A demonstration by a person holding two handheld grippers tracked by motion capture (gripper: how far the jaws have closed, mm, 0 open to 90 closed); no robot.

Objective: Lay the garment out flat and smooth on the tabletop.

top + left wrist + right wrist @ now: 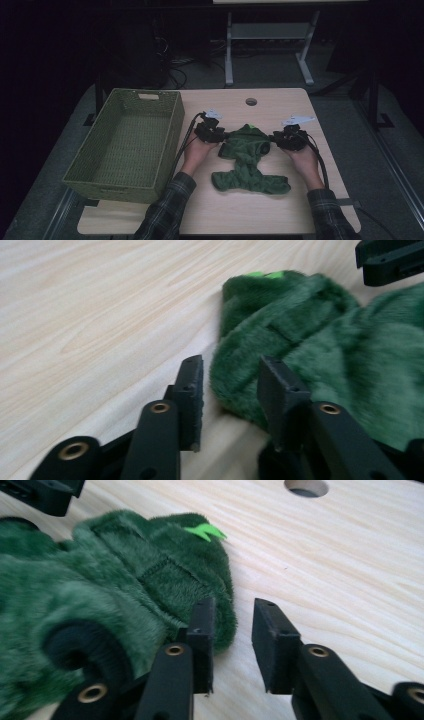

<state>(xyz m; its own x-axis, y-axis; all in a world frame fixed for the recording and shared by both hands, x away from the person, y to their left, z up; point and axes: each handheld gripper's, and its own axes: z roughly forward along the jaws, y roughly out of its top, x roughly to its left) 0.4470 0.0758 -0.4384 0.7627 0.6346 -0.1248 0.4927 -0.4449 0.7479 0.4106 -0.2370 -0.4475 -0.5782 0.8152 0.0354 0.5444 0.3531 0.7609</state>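
Green tag (204, 531) on garment (248, 157) — basket (125, 145) alongside, overhead

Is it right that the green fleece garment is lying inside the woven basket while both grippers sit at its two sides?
Not quite. The green fleece garment lies on the bare wooden table, to the right of the woven basket, not inside it, as the high view shows. The rest holds: the left gripper and right gripper sit at its two sides.
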